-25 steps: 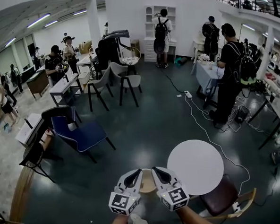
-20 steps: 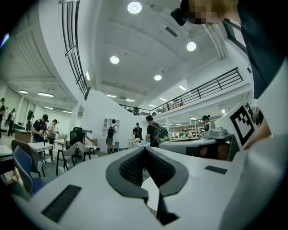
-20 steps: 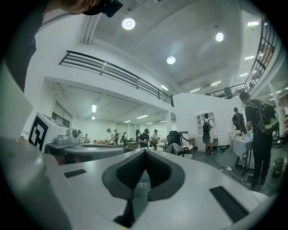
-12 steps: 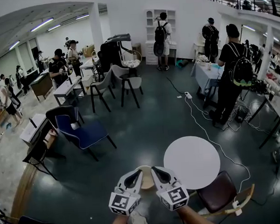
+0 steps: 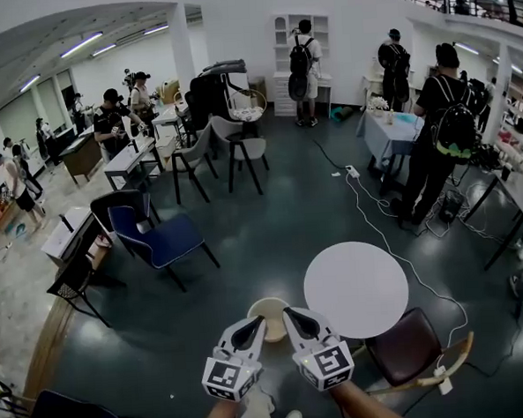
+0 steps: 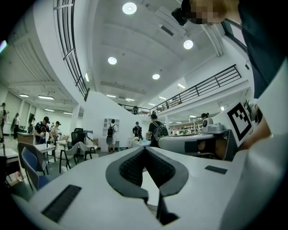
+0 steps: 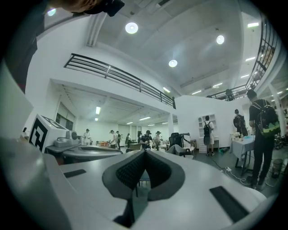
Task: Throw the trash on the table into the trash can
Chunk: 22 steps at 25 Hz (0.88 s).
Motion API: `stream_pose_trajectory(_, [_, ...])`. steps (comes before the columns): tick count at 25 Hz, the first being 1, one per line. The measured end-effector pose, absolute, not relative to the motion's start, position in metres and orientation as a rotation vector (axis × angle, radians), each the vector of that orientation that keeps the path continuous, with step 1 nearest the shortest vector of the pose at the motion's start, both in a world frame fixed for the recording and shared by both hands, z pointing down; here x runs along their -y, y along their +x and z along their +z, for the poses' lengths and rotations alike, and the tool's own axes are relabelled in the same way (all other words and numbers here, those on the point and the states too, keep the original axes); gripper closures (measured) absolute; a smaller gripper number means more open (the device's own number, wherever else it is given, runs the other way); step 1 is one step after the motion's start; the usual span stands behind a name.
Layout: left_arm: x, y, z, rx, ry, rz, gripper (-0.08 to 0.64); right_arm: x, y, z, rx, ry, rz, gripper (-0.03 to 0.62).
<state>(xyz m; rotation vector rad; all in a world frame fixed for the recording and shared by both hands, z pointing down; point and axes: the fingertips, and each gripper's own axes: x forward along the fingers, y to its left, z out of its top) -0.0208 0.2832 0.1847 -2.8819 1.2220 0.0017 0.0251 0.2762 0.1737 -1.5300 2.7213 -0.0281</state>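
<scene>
Trash can (image 5: 266,311), a single pale round tub, stands on the dark floor just left of the round white table (image 5: 356,288), which I take as my landmark. I count two grippers side by side at the table's near-left: my left gripper (image 5: 252,328) and my right gripper (image 5: 296,320), each carrying one marker cube. In the left gripper view I see its jaws pressed together with nothing between the pads. The right gripper view shows the same, jaws closed and empty. From the head view both tips point toward the can and overlap its near rim, though I cannot tell whether they touch it. One chair with a dark red seat (image 5: 410,355) sits against the table's near-right edge. One white cable (image 5: 397,255) runs over the floor past the table's right side, from a power strip (image 5: 351,173) beyond it. Left of the table and farther off stands one blue chair (image 5: 162,241), and beyond that are two grey chairs (image 5: 245,150). Three people with backpacks stand beyond the table, and the nearest person (image 5: 442,122) is off to its far right.
</scene>
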Motion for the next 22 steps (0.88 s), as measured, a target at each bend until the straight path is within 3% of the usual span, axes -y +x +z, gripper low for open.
stream_pose_trajectory(22, [-0.331, -0.039, 0.189, -1.259, -2.881, 0.032, 0.545, -0.321, 0.009, 0.183, -2.764, -1.517, -0.015, 0.574])
